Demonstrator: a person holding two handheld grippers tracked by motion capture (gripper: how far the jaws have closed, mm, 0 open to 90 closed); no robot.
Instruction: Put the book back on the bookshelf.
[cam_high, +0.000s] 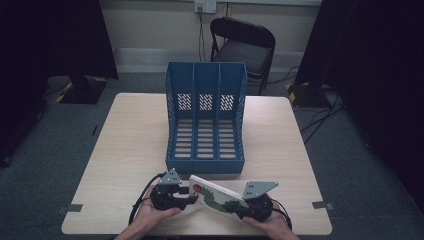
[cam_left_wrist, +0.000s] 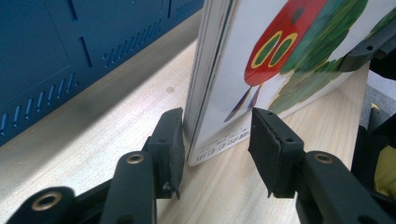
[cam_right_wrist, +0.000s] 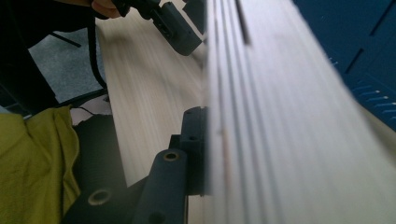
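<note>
Wooden table (cam_high: 130, 150), picture book (cam_left_wrist: 261, 60) between left gripper (cam_left_wrist: 215, 144) fingers (cam_left_wrist: 273, 149)

chair (cam_high: 246, 47) behind table | cables (cam_high: 320, 117) on floor | wall socket (cam_high: 205, 5)

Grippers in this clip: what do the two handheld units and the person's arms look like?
Both the left gripper and right gripper are black, each topped by a grey three-cornered plate. The jaws are black with flat pads and brass-coloured rivets. Black cables trail back. Forearms bare, no sleeves.

Blue file rack (cam_high: 205, 117) blocking the table's (cam_high: 130, 145) centre at 12 o'clock, open tabletop at 9 and 3 o'clock, book (cam_high: 216, 197) spanning the near edge between both grippers.
</note>
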